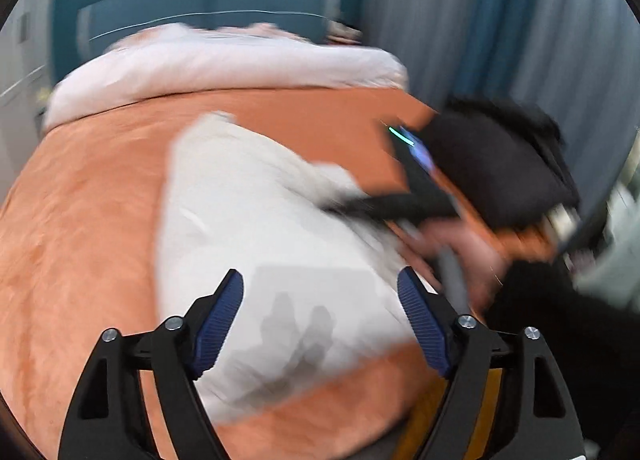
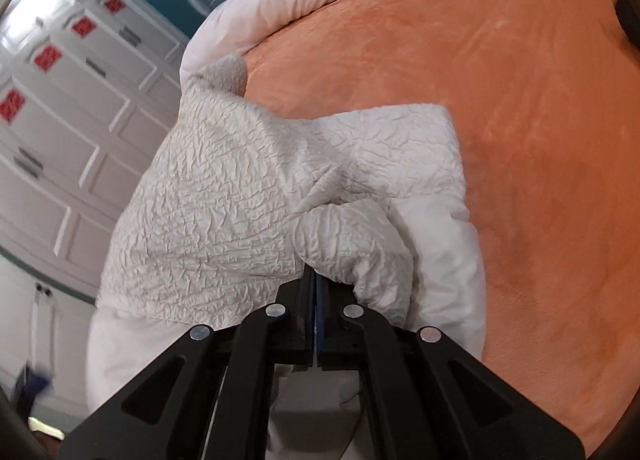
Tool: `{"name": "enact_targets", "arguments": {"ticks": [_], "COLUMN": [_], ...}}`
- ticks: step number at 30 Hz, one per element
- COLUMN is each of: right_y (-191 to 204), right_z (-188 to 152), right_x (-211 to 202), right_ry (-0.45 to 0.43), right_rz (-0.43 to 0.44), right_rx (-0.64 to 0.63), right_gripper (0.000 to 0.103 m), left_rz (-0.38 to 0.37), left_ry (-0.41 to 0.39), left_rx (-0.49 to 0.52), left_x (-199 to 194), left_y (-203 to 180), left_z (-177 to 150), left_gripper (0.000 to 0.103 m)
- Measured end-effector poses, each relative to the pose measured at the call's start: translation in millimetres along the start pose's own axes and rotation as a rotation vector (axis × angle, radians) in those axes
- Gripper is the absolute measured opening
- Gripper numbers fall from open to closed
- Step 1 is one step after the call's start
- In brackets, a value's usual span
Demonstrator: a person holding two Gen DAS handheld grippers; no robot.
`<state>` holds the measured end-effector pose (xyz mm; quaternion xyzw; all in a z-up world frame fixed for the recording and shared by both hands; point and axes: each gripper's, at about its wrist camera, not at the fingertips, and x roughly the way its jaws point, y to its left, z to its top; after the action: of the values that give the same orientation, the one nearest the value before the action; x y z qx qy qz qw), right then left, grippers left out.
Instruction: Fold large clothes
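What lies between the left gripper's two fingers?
Nothing is gripped: the left gripper stands open, and past the gap the left wrist view shows only the white garment lying on the orange blanket.

White crinkled garment (image 2: 240,196), folded (partly), on bed

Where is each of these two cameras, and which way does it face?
Left wrist: sits on the left hand-held gripper, jaws open, looking down across the white garment on the orange bed; a hand on the other tool shows.
Right wrist: sits on the right hand-held gripper, shut on the garment, facing the bed and white cabinets.
Shared: garment, bed, white duvet.
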<state>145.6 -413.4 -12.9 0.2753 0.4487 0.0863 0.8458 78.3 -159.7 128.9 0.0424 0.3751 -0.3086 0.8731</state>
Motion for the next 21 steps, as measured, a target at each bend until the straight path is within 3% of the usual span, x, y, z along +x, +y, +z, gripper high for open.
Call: {"name": "enact_targets", "arguments": {"ticks": [2, 4, 7, 8, 9, 11, 14, 16, 19, 21], "right_y": [9, 33, 74, 85, 89, 89, 80, 76, 84, 81], "right_z": [2, 3, -11, -23, -32, -54, -91, -119, -134, -131], "right_x": [-10, -37, -82, -99, -106, -118, -120, -120, -130, -124], "right_ry": [-0.001, -0.018, -0.073, -0.082, -0.086, -0.111, -0.121, -0.153, -0.223, -0.198], "right_rz": [-0.048, -0.159, -0.176, -0.158, -0.15, -0.152, -0.106, -0.03, -0.032, -0.056], "right_rx": [0.004, -0.051, -0.157, -0.179, -0.182, -0.16, -0.081, -0.047, -0.096, -0.095], "right_gripper": [0.0, 0.0, 0.005, 0.012, 0.037, 0.07, 0.069, 0.062, 0.059, 0.057], "left_rz": [0.048, 0.118, 0.101, 0.103, 0.104, 0.111, 0.104, 0.086, 0.063, 0.047], "left_ry": [0.041, 0.092, 0.141, 0.127, 0.112, 0.103, 0.104, 0.108, 0.103, 0.093], "left_rx": [-0.022, -0.039, -0.099, -0.1, -0.096, -0.096, -0.108, -0.124, -0.145, -0.168], "left_x": [27, 54, 78, 78, 77, 78, 84, 84, 84, 81], "left_y": [24, 42, 57, 58, 56, 53, 49, 52, 57, 59], "left_z": [22, 26, 17, 15, 13, 11, 9, 8, 9, 7], "left_gripper": [0.078, 0.076, 0.076, 0.076, 0.076, 0.077, 0.078, 0.079, 0.079, 0.079]}}
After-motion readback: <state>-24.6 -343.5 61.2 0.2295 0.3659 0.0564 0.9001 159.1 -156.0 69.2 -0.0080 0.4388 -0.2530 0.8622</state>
